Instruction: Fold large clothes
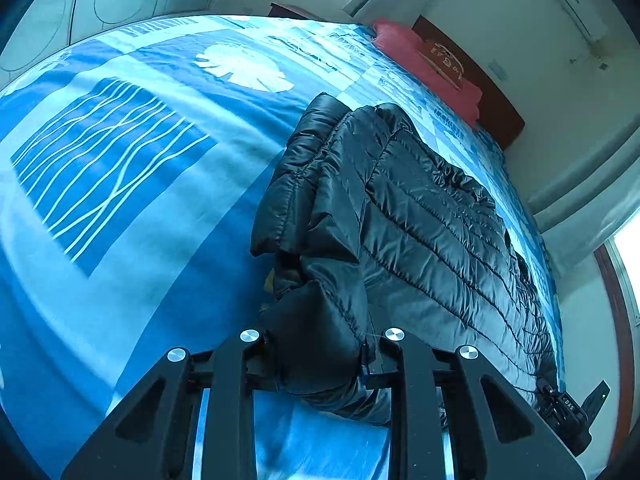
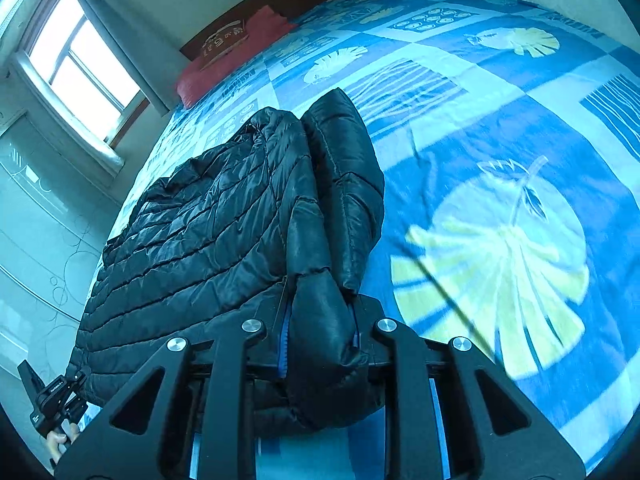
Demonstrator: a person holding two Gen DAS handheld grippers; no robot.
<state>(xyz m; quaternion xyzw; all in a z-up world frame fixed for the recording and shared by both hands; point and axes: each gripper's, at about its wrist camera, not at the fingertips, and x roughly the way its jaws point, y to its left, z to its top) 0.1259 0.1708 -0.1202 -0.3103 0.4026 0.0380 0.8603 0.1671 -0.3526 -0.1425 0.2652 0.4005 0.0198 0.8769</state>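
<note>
So the count here: one black puffer jacket [image 1: 420, 208], one blue patterned bedspread [image 1: 120, 152], and one red pillow [image 1: 424, 64]. Two grippers, left [image 1: 316, 364] and right [image 2: 320, 344]. One window [image 2: 80, 64] too.

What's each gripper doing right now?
Left gripper: closed on the jacket.
Right gripper: closed on the jacket's other near corner.

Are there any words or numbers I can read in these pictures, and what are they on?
"DAS" on the other tool, seen at the left view's edge.
White label on the other tool in the right view: too small to read.
Light marks on the brown thing on the red pillow: too blurred.
</note>
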